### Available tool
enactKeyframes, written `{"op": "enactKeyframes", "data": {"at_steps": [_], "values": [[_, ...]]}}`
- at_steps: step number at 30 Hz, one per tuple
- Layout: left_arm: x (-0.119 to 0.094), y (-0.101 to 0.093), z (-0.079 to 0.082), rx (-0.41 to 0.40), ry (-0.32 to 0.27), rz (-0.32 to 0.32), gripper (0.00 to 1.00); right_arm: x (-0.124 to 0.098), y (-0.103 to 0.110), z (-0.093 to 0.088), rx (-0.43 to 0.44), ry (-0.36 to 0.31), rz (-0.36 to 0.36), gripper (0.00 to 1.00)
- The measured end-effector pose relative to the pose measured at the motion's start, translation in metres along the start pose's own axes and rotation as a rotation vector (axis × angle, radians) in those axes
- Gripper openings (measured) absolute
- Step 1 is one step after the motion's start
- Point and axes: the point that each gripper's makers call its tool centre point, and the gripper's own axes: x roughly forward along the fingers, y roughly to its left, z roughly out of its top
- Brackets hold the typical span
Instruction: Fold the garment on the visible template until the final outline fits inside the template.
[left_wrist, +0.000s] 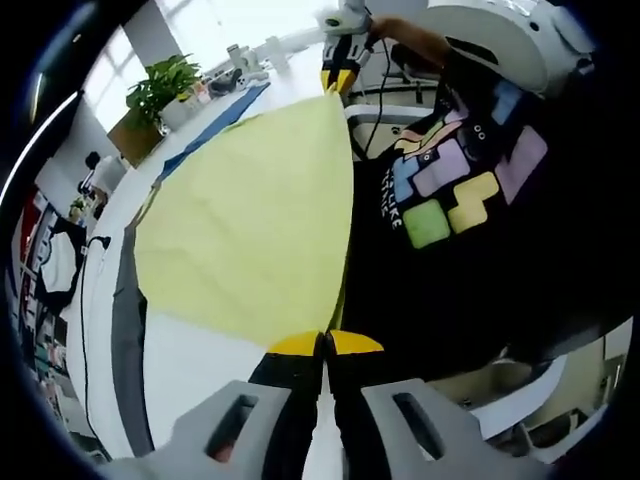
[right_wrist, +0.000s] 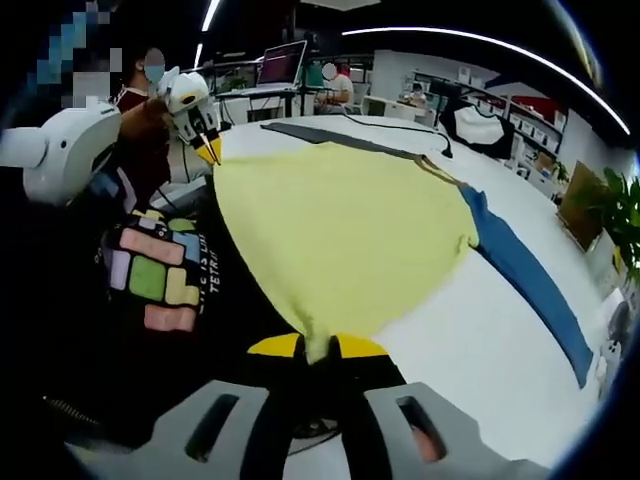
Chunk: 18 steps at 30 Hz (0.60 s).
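A pale yellow garment (left_wrist: 250, 220) hangs stretched along one edge between my two grippers, its far part lying on the white table (left_wrist: 200, 370). My left gripper (left_wrist: 325, 345) is shut on one corner of that edge. Across it, my right gripper (left_wrist: 340, 75) pinches the other corner. In the right gripper view the garment (right_wrist: 340, 230) spreads away from my right gripper (right_wrist: 318, 350), which is shut on its near corner, and the left gripper (right_wrist: 205, 145) holds the far corner at upper left. A blue strip (right_wrist: 530, 270) and a dark grey strip (right_wrist: 340, 135) border the garment on the table.
The person holding the grippers stands close against the table edge in a black T-shirt (left_wrist: 450, 180) with coloured blocks (right_wrist: 155, 275). A potted plant (left_wrist: 155, 90) stands at the table's far side. Desks with monitors (right_wrist: 280, 65) and a seated person sit behind.
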Motion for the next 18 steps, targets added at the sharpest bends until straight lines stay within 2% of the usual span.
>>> {"op": "enactKeyframes", "data": {"at_steps": [5, 11, 15, 18], "values": [[-0.002, -0.006, 0.001, -0.049, -0.036, -0.024, 0.04, -0.006, 0.006, 0.0, -0.01, -0.006, 0.027, 0.13], [-0.005, -0.008, 0.002, -0.109, -0.08, -0.014, 0.03, -0.01, 0.013, -0.002, 0.003, 0.005, 0.052, 0.07], [-0.009, -0.012, 0.003, -0.131, -0.106, -0.01, 0.03, -0.015, 0.011, 0.0, 0.005, -0.001, 0.044, 0.07], [-0.015, -0.011, 0.008, -0.156, -0.148, 0.018, 0.03, -0.022, 0.005, 0.011, 0.018, -0.047, 0.008, 0.07]]}}
